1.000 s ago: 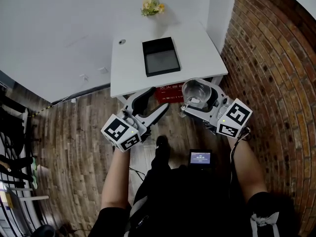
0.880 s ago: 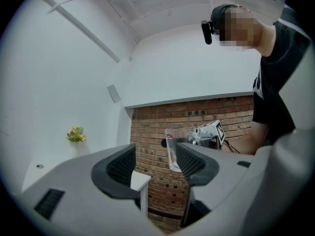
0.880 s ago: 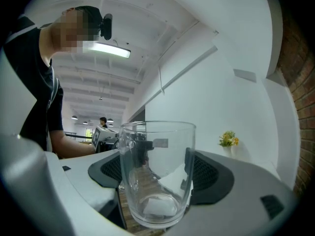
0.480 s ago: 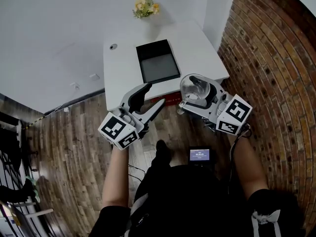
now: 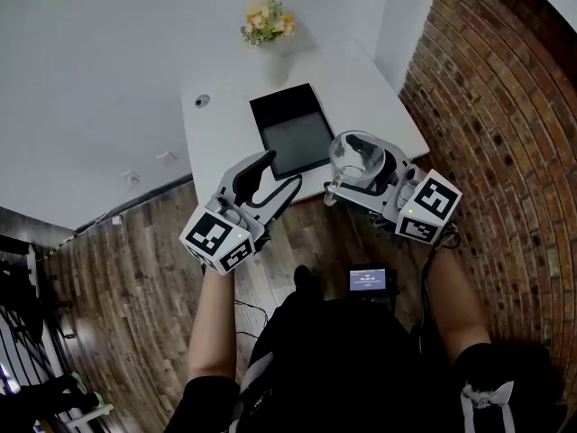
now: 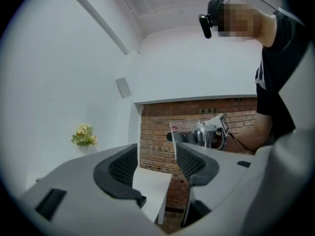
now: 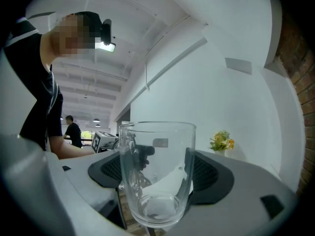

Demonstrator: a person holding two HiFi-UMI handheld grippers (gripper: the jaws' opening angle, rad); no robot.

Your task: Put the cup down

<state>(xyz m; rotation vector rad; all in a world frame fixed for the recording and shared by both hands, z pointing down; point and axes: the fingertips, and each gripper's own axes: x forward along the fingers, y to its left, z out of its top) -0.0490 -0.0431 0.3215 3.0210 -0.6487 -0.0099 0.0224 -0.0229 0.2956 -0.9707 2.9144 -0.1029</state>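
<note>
A clear glass cup [image 5: 354, 160] with a handle stands upright between the jaws of my right gripper [image 5: 353, 171], which is shut on it. In the right gripper view the cup [image 7: 156, 171] fills the middle, and both dark pads press its sides. It hangs in the air over the near right edge of the white table [image 5: 361, 93]. My left gripper [image 5: 276, 175] is open and holds nothing; it hovers at the table's near edge. In the left gripper view the jaws stand apart around a bare gap [image 6: 155, 163], with the cup [image 6: 187, 132] off to the right.
A black tray [image 5: 293, 132] lies in the middle of the table. A small pot of yellow flowers [image 5: 266, 21] stands at the far edge, and a small round thing [image 5: 202, 101] lies at the left. A brick wall [image 5: 505, 106] runs along the right. Below is wooden floor [image 5: 135, 269].
Both grippers have moved forward from over the floor to the table's near edge. The right one still holds the cup, and the left one has stayed open.
</note>
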